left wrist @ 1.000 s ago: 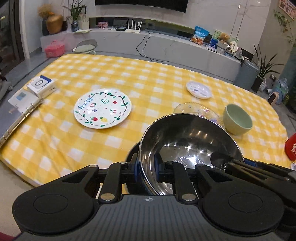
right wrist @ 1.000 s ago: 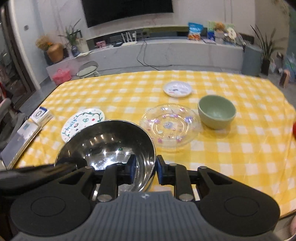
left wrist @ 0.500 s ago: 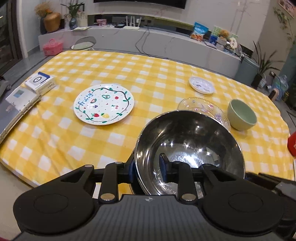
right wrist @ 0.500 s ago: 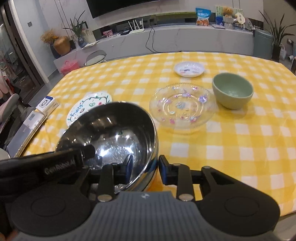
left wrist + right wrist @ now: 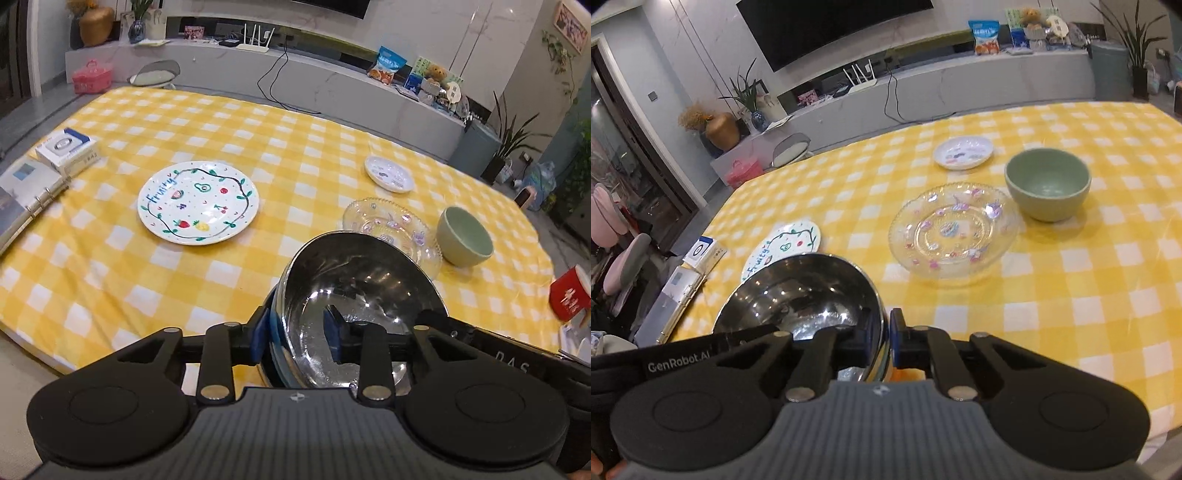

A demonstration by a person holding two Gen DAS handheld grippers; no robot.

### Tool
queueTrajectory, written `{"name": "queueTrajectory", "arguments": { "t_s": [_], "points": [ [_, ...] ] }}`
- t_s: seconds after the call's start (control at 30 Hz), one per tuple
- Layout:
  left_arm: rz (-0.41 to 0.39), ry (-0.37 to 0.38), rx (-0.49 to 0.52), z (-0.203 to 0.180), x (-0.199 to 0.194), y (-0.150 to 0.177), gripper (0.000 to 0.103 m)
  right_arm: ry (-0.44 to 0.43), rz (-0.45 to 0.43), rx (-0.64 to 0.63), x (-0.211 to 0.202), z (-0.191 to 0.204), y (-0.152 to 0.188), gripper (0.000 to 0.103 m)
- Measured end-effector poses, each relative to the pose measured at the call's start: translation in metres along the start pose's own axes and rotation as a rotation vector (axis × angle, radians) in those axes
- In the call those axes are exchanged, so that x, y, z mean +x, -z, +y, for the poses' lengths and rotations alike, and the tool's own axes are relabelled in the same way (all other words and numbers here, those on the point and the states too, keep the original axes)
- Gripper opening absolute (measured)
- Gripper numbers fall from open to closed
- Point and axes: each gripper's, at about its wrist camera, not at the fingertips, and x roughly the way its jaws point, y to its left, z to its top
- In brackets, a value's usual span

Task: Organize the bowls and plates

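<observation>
A steel bowl (image 5: 354, 295) is held tilted above the near table edge; it also shows in the right wrist view (image 5: 805, 299). My left gripper (image 5: 295, 336) straddles its left rim, jaws apart. My right gripper (image 5: 882, 338) is shut on its right rim. On the yellow checked table lie a fruit-painted white plate (image 5: 198, 202), a clear glass plate (image 5: 953, 230), a green bowl (image 5: 1048, 183) and a small white plate (image 5: 963, 151).
A binder (image 5: 22, 199) and a white box (image 5: 68, 150) lie at the table's left edge. A red cup (image 5: 570, 297) stands at the right edge. A low grey counter (image 5: 332, 85) runs behind the table.
The steel bowl has been lifted and tilted. My left gripper's jaws have widened around its rim. My right gripper has closed on the opposite rim.
</observation>
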Motion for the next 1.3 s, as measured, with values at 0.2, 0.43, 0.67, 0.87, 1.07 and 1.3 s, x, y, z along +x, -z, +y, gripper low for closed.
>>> {"name": "queueTrajectory", "arguments": {
  "t_s": [0.2, 0.43, 0.67, 0.87, 1.07, 1.3],
  "points": [
    [-0.040, 0.008, 0.012, -0.001, -0.018, -0.006, 0.039, 0.017, 0.005, -0.014, 0.002, 0.002, 0.004, 0.008],
    [-0.113, 0.019, -0.020, 0.008, -0.029, -0.013, 0.055, -0.003, -0.013, 0.029, -0.001, -0.006, 0.003, 0.012],
    [-0.073, -0.122, 0.010, 0.007, 0.004, -0.001, 0.054, 0.009, -0.013, -0.003, 0.001, -0.002, 0.005, 0.012],
    [-0.079, -0.176, 0.029, 0.008, 0.005, 0.003, 0.056, 0.007, -0.002, 0.017, 0.003, -0.005, 0.004, 0.020],
    [-0.117, -0.182, -0.020, 0.007, -0.010, 0.001, 0.061, -0.004, -0.023, 0.060, -0.006, -0.010, -0.001, 0.021],
    [-0.148, -0.163, -0.058, -0.007, -0.035, 0.000, 0.066, -0.031, -0.102, 0.053, -0.039, -0.007, -0.017, 0.030]
  ]
}}
